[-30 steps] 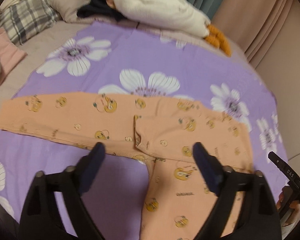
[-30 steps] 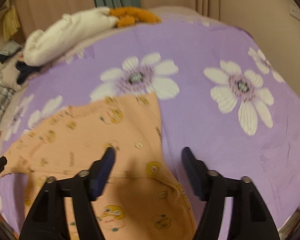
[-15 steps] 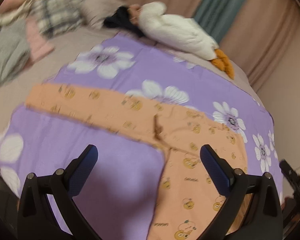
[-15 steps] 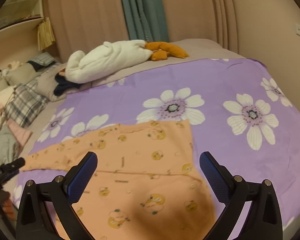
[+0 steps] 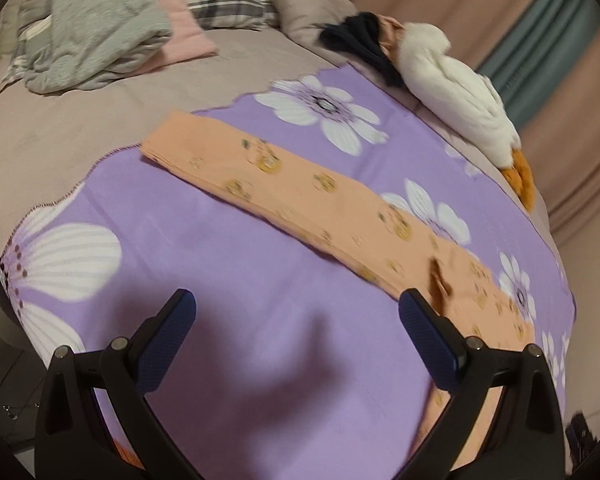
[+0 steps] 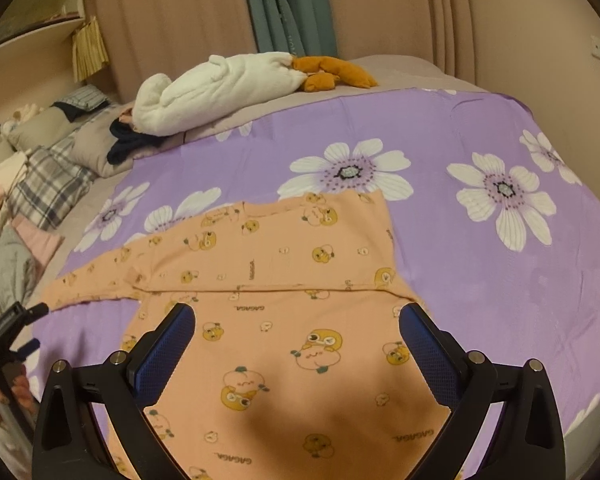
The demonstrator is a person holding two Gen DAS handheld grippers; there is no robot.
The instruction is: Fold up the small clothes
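Pajama shirt flat on purple sheet | my left claw moved leftward off shirt, now over sheet, spread, empty | my right claw spread wider above shirt, empty

Sheet: purple w/ big white flowers, dark-dotted centres. Kid's top: peach-orange, yellow cartoon chicks + small dark lettering. Bed cover: plain greyish-beige. Plush toy: white body, orange feet. Pillow: grey/white plaid. Crumpled cloth: light grey; folded cloth beside it: pink. Dark navy garment. Curtain: teal; wall panels tan. Gripper pads: blue, frames black.
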